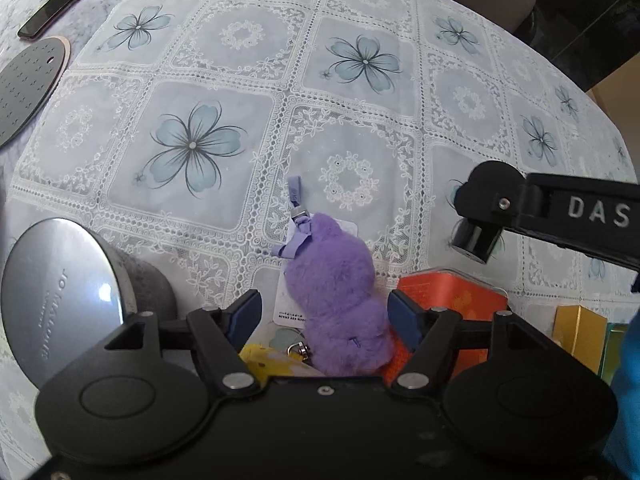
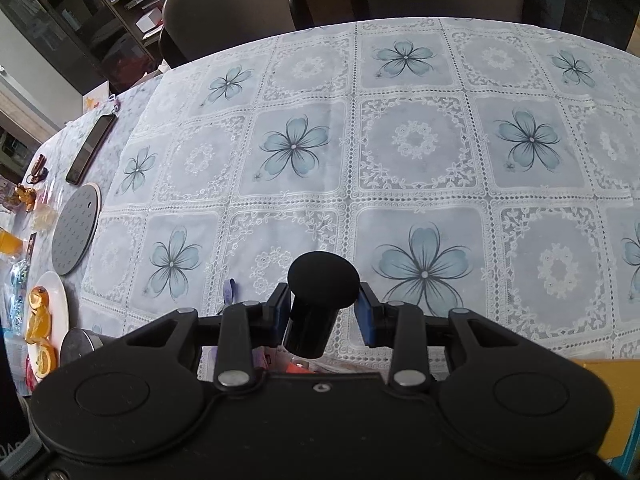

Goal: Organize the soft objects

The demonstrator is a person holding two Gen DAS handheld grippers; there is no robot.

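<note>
A purple plush keychain (image 1: 340, 292) with a lilac strap and a white card tag lies on the lace tablecloth (image 1: 240, 80), its lower end over a yellow soft item (image 1: 260, 356). My left gripper (image 1: 326, 314) stands open around the plush. The left pad is apart from the fur and the right pad sits at its edge. My right gripper (image 2: 324, 312) is shut on a black round-capped cylinder (image 2: 316, 312). In the left wrist view that gripper (image 1: 500, 204) hovers to the right of the plush, with the black cylinder (image 1: 476, 236) just above the cloth.
A silver round tin (image 1: 60, 300) stands to the left of the plush. An orange tin (image 1: 460, 300) and a gold box (image 1: 580, 332) lie to its right. A phone (image 2: 90, 148), a grey trivet (image 2: 76, 228) and a plate of orange slices (image 2: 44, 320) line the left edge. Two chairs stand behind the table.
</note>
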